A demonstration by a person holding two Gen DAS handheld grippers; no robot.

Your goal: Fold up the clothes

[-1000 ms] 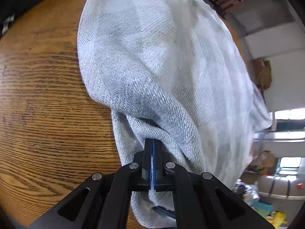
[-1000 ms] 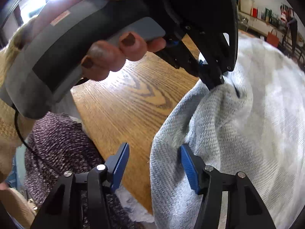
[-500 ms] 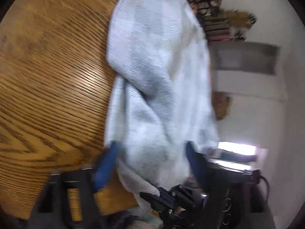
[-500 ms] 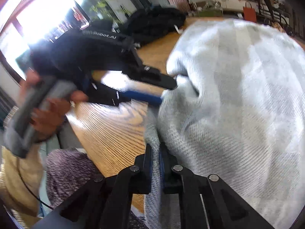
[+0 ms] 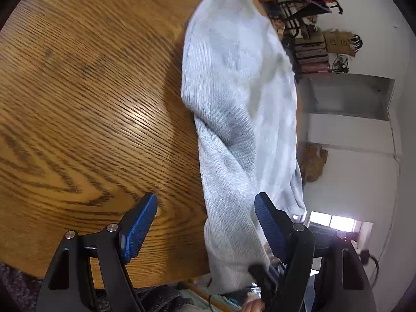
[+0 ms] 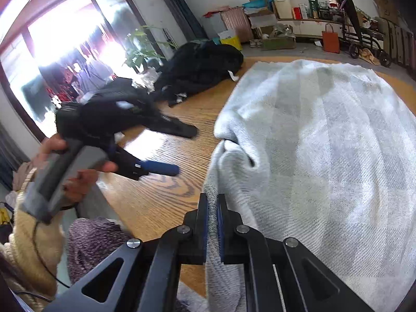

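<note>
While the pale grey knitted garment is lying spread over the right part of the oak-grained wooden desk, its near edge is bunching into a thick fold at the desk's near rim. Bare wood is lying free to the left of the cloth, up to a heap of black clothing at the far side. The right gripper is pinching that near fold, its black jaws closed on the ribbed grey fabric with only a thin strip of cloth showing between the blue pads. The left gripper is standing wide, its ridged blue pads apart; one is hanging over bare wood and the other is sitting just beside the hanging cloth, gripping nothing. A hand in a cream woolly sleeve is holding its grey handle. The garment's lower end is dropping past the desk rim, and part of it is hidden behind the gripper bodies. Its far right edge is cut off by the frame.
</note>
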